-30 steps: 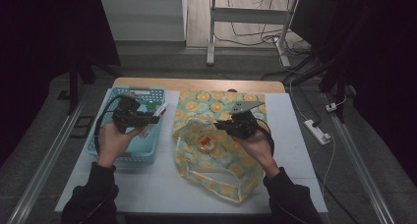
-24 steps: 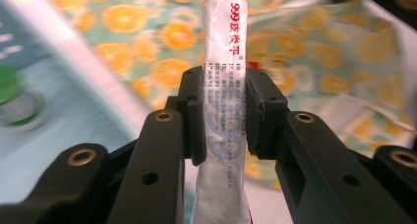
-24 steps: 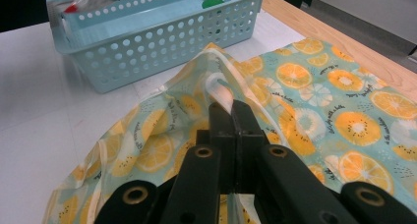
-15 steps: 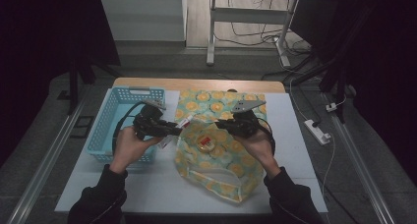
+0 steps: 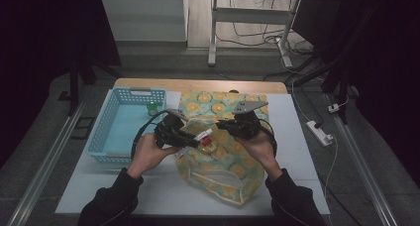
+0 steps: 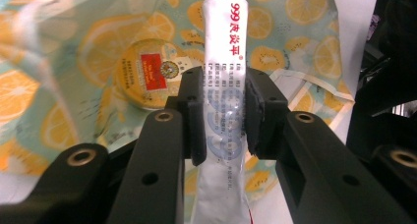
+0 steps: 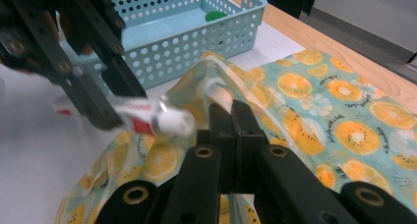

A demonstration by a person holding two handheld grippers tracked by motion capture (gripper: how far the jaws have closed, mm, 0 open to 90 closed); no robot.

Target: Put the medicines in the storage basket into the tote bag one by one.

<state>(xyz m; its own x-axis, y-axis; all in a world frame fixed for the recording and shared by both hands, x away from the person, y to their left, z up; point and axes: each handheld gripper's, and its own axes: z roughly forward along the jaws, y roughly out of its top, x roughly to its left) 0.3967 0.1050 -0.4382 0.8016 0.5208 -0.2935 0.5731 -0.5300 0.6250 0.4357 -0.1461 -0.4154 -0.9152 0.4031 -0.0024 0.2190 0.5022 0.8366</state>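
My left gripper point(image 6: 223, 103) is shut on a white ointment tube point(image 6: 223, 62) with red print, gripped across its middle. The tube point(image 5: 203, 135) hangs over the mouth of an orange-slice patterned bag point(image 5: 223, 161), its white cap point(image 7: 174, 121) pointing toward the right gripper. A round yellow tin point(image 6: 147, 74) with a red label lies on the bag fabric below the tube. My right gripper point(image 7: 235, 116) is shut on the bag's raised clear edge point(image 7: 216, 86), holding it up. In the high view the left gripper point(image 5: 190, 137) and right gripper point(image 5: 225, 124) stand close together over the bag.
A light blue perforated basket point(image 5: 106, 132) sits on the table's left, with a small green item point(image 5: 152, 107) in its far corner. A white power strip point(image 5: 319, 133) lies off the table's right side. The table's wooden edge point(image 5: 198, 84) runs along the back.
My left gripper has carried the tube rightward from above the basket to the bag's opening. The right gripper has stayed put, still holding the bag's edge.
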